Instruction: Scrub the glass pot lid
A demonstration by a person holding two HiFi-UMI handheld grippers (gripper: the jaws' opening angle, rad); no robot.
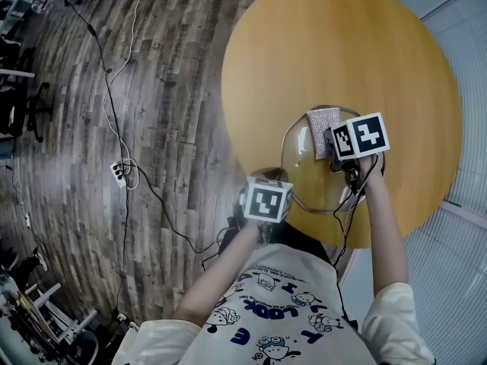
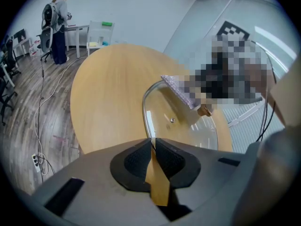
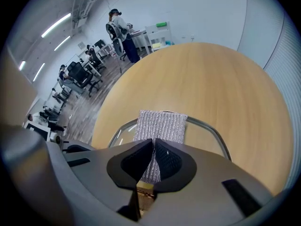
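Note:
The glass pot lid [image 1: 319,177] lies on the round wooden table [image 1: 335,44], near its front edge. My left gripper [image 2: 152,142] is shut on the lid's metal rim [image 2: 146,117] at the near side, and its marker cube [image 1: 266,201] shows at the table's edge. My right gripper [image 3: 154,144] is shut on a silver scrub pad [image 3: 161,125]. The pad [image 1: 323,131] rests flat on the far part of the lid, over the rim [image 3: 214,130]. In the left gripper view the pad [image 2: 178,85] sticks out over the lid [image 2: 183,126].
Cables and a power strip [image 1: 119,172] lie on the wood floor left of the table. A glass wall [image 1: 466,74] runs along the right. Office chairs [image 3: 80,74], a white shelf [image 2: 100,33] and a standing person [image 2: 57,28] are far off.

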